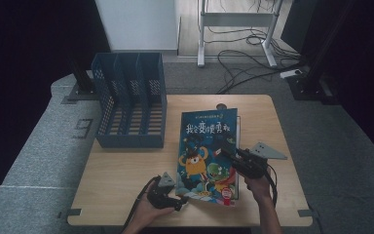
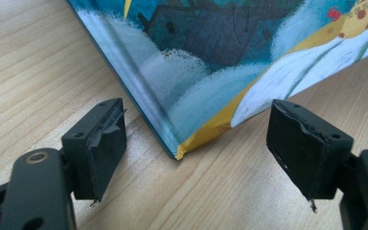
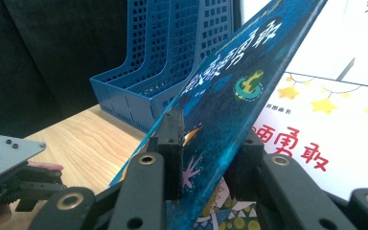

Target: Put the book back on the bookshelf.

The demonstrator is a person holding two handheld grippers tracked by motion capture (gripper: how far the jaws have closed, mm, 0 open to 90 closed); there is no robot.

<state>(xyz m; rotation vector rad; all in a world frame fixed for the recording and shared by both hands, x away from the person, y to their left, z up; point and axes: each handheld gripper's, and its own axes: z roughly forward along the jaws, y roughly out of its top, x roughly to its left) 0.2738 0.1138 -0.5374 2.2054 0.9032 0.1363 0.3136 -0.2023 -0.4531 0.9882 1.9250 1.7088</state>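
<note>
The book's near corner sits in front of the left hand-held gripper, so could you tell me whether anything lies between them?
Nothing visible does. The left hand-held gripper is open, with bare table between its jaws and the book corner, which lies just ahead of them, untouched.

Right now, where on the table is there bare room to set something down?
Bare wood lies left of the picture book, in front of the blue file rack, and in a narrower strip right of the book. The near edge is crowded by the left hand-held gripper and the right hand-held gripper.
</note>
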